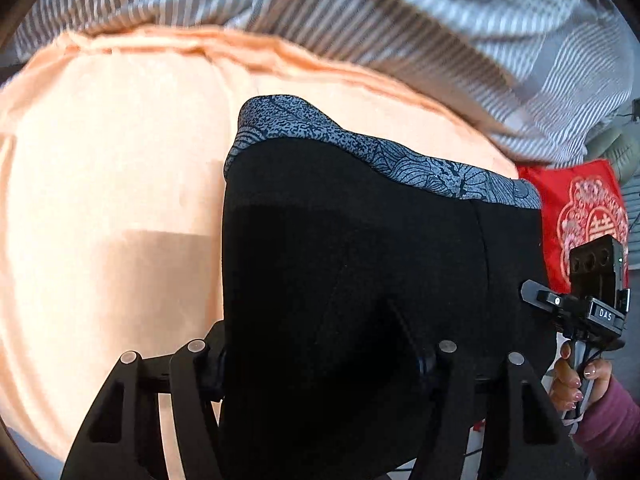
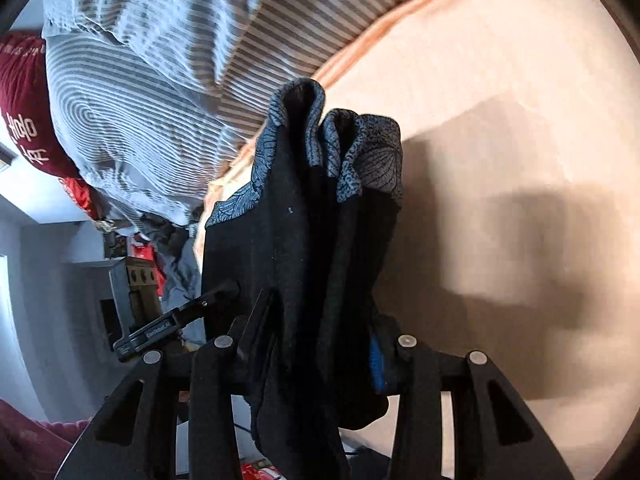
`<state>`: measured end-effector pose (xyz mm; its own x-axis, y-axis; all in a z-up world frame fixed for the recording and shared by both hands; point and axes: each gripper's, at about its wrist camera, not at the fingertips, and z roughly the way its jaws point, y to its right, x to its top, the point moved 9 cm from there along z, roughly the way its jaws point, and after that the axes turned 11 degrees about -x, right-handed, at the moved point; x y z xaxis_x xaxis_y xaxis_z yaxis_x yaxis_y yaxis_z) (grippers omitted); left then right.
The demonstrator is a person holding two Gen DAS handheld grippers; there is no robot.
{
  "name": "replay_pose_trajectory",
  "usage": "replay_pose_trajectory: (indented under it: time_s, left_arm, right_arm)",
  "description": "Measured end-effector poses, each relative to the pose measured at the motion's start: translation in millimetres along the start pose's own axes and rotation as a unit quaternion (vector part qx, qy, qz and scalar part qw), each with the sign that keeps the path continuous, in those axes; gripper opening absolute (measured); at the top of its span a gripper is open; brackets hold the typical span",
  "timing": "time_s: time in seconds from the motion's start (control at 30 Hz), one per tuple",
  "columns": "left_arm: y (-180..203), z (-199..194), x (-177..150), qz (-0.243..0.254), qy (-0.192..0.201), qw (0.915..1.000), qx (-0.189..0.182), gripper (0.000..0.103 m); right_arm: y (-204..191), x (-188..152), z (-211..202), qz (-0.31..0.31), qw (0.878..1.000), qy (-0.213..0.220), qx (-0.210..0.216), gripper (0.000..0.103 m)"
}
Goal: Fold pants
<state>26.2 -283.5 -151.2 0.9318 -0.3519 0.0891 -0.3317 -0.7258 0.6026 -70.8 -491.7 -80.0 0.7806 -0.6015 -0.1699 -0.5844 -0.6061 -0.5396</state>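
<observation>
Black pants (image 1: 352, 264) hang up off the peach sheet (image 1: 112, 184), their grey patterned waistband (image 1: 400, 160) stretched across the top. The left gripper (image 1: 320, 364) is buried in the cloth, fingers pinching the pants. From the right wrist view, the right gripper (image 2: 316, 348) clamps bunched pants (image 2: 304, 248) too, waistband crumpled in folds. Beyond the sheet lies a striped duvet (image 2: 132, 120), rumpled. A red cushion (image 1: 580, 216) sits at the bed's edge. Shadows fall across the sheet; pale walls (image 2: 40, 264) show beyond.
</observation>
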Motion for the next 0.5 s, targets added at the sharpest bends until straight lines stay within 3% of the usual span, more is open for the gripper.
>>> replay_pose_trajectory:
  time_s: [0.13,0.3,0.4,0.43,0.5]
  left_arm:
    - [-7.2,16.1,-17.4,-0.009,0.002,0.9998,0.018,0.066]
    - [-7.4,-0.4,-23.9,0.015,0.003,0.9971,0.075,0.072]
    - [-4.8,-14.1,-30.9,0.021,0.005,0.9964,0.082,0.073]
    - [-3.0,-18.4,-34.3,0.024,0.008,0.9961,0.084,0.076]
    - [-3.8,-33.6,-40.3,0.031,0.019,0.9953,0.090,0.103]
  right_arm:
    - [29.8,-12.1,4.3,0.005,0.999,0.000,-0.033,0.046]
    - [32.1,-17.1,-3.9,0.007,0.996,0.030,-0.085,0.058]
    - [29.9,-25.3,-21.3,0.008,0.992,0.053,-0.117,0.065]
    - [31.9,-27.1,-26.6,0.009,0.991,0.060,-0.119,0.065]
    - [25.1,-34.3,-41.7,0.017,0.989,0.083,-0.120,0.067]
